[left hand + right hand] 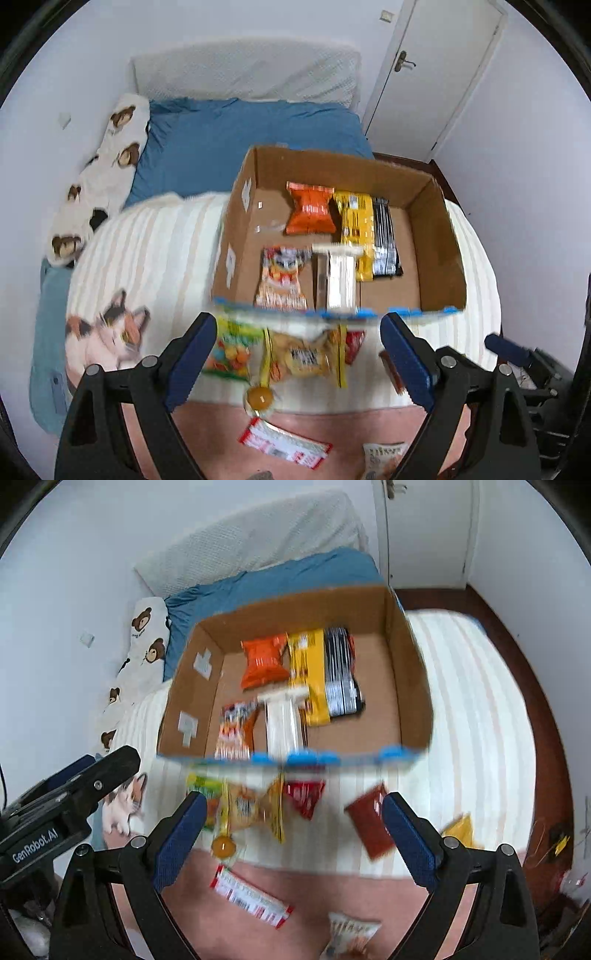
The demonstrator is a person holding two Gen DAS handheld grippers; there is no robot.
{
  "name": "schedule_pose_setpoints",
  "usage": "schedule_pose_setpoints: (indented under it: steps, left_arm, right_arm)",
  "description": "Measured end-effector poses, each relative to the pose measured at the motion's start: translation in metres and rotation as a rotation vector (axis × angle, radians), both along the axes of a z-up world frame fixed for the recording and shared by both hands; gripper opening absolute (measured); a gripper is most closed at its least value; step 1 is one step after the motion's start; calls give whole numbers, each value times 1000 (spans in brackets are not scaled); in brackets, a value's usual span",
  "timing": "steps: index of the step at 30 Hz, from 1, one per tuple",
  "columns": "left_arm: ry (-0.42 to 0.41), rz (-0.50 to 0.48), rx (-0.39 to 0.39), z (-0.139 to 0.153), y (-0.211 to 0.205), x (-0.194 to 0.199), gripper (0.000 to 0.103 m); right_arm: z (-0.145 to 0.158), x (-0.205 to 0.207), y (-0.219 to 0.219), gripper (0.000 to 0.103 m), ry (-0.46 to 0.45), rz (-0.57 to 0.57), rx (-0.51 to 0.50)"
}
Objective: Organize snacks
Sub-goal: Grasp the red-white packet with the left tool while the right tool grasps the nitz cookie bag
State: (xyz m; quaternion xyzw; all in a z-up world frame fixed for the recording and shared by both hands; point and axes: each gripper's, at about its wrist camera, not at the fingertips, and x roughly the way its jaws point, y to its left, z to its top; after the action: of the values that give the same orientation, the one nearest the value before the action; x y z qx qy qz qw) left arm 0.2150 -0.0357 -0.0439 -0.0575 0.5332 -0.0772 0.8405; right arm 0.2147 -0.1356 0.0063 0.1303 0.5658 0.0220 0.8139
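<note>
A cardboard box [439,236] [410,686] stands open on the bed. Inside lie an orange packet [310,212] [264,661], a yellow packet [356,225] [310,675], a black packet [384,240] [341,675], a white packet [338,277] [282,720] and a patterned orange-white packet [282,278] [234,731]. In front of the box loose snacks lie on the blanket: a yellow bag [306,356] [251,806], a green candy bag [229,350], a dark red packet [369,818], a round orange sweet [260,397] [223,845]. My left gripper [299,365] and right gripper [295,843] hang open above them, holding nothing.
A red-white wrapper [284,446] [251,897] and a pale bag [349,934] lie on the pink cover near me. A bear-print pillow [99,177] [144,642] lines the left wall. A door [439,70] stands at the back right. The left gripper's body [62,812] shows in the right wrist view.
</note>
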Motion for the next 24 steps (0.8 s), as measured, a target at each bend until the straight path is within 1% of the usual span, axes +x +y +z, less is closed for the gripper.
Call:
schedule_pose_setpoints:
  steps: [2,3,4,5,7,8,9,10,11,12,13,14,16,18,19,22,24]
  left_arm:
    - [34,17,6,-14,0,-14,91]
    - [62,28,7,-26,1,-23,91]
    - [103,43,-3,-43,3,-36,91]
    - [145,52,-9,-57,5,-45,91]
    - [281,68,-35,-104,10,-66,91]
    - [362,75,-46,-132,13,-77,91]
    - [437,83,-63,-156,16,-85,91]
    - [493,98,-84,-174,20,-92,90]
    - [536,121,-105,-190,24,-99,90]
    - [587,167,-159,-209,33,-108,89]
    - [617,200,-189,-220,38,-112,89]
    - [651,240,-235,-233,44,-115,89]
    - [691,301,-297,-250,51,-116,89]
    - [720,360,-365,-263,55,-116,89]
    - [729,387,-380,-269,55,-114,89]
    - [720,440,-379,-277,52,-109,89]
    - [690,467,-380,-275,51,-108,89]
  right_arm:
    - [-20,-22,-6,97,53,-18,48]
    - [-30,-32,-9,97,79,-25,64]
    - [-50,-49,-12,97,125,-43,80]
    - [-63,-59,-14,97,159,-50,86]
    - [-105,-89,-17,97,271,-73,111]
    - [-126,-102,-18,97,325,-86,123]
    - [-146,-115,-18,97,378,-98,132]
    - [-168,-129,-18,97,432,-113,148]
    - [-181,-138,-18,95,460,-123,157]
    - [-191,-145,-18,93,476,-131,161]
    - [-201,-152,-18,90,488,-144,166]
    - [-207,-156,-19,88,491,-158,164]
    - [-218,-161,-21,85,501,-194,162]
    - [-223,-164,-18,85,503,-209,152]
    - [-225,-165,-17,85,505,-212,146]
    - [-229,-166,-10,85,509,-217,122]
    - [-230,-168,-8,85,509,-229,116]
